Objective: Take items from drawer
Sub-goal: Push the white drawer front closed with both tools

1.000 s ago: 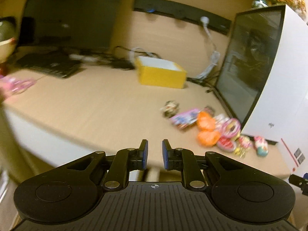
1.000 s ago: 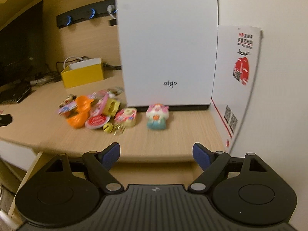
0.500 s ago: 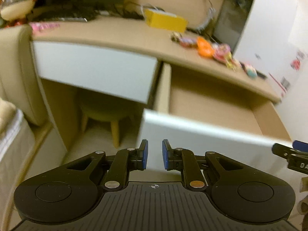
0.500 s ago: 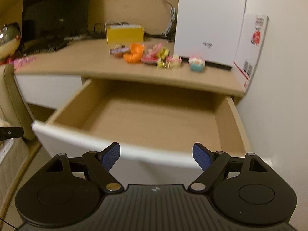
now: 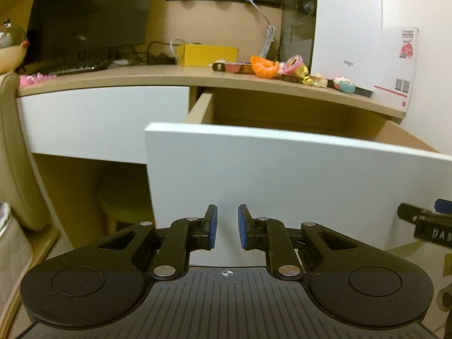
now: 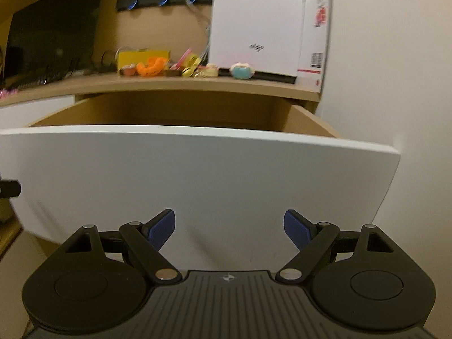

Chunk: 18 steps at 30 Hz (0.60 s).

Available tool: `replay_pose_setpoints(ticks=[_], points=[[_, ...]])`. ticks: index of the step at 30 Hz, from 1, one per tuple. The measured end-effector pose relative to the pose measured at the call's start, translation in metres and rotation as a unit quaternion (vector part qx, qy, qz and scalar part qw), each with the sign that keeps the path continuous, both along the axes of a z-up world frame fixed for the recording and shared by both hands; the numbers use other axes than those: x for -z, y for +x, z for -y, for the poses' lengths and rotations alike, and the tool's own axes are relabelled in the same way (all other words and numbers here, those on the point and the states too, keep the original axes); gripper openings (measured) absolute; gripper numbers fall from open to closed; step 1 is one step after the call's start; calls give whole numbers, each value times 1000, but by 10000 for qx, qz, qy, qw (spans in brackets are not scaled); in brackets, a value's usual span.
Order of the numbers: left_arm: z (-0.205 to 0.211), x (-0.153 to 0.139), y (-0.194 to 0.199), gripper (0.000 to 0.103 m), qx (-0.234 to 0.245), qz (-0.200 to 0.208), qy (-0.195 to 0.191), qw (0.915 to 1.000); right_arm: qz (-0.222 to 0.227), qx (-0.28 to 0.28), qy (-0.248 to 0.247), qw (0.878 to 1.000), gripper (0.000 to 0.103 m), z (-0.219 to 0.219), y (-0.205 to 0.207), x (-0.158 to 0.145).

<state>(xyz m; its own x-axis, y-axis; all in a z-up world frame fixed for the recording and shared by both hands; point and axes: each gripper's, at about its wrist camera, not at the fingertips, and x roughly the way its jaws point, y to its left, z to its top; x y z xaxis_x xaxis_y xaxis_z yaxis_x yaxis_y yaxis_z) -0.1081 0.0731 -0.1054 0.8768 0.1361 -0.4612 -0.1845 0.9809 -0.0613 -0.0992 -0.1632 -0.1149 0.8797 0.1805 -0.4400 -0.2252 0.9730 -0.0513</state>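
The drawer (image 5: pixel 282 175) stands pulled out under the wooden desk, and its white front (image 6: pixel 197 175) fills the middle of both views. From this low angle its floor is hidden. Small toys (image 5: pixel 264 67) lie in a row on the desktop above it, among them an orange one (image 6: pixel 151 66) and a blue and pink one (image 6: pixel 241 71). My left gripper (image 5: pixel 227 226) is shut, empty, and low in front of the drawer's left half. My right gripper (image 6: pixel 229 227) is open, empty, and level with the drawer front's lower part.
A white computer case (image 5: pixel 347 28) stands on the desk's right end beside a white wall (image 6: pixel 395 56). A yellow box (image 5: pixel 207 54), a dark monitor (image 5: pixel 87 19) and cables sit further back. Left of the drawer are a closed white drawer (image 5: pixel 104 118), a beige chair (image 5: pixel 17 152) and a stool (image 5: pixel 124 206).
Both grippers have dropped from desk height to below the drawer's rim. The inside of the drawer, bare half a second ago, is now out of sight. Neither gripper changed its state.
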Motion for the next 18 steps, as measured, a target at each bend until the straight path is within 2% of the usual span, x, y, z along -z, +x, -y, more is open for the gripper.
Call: replay_pose_setpoints(ticks=[3, 5, 8, 18], points=[[4, 8, 7, 18, -45, 15, -40, 10000, -66, 149, 525, 9985, 90, 7, 8, 9], [8, 10, 8, 17, -91, 30, -19, 10000, -48, 190, 692, 9974, 90, 8, 8, 14], [10, 7, 20, 17, -109, -75, -5, 9999, 117, 233, 524, 9983, 90, 3, 11, 14], [11, -19, 90, 17, 52, -179, -33, 9998, -50, 110, 421, 9990, 91, -14, 72, -11]])
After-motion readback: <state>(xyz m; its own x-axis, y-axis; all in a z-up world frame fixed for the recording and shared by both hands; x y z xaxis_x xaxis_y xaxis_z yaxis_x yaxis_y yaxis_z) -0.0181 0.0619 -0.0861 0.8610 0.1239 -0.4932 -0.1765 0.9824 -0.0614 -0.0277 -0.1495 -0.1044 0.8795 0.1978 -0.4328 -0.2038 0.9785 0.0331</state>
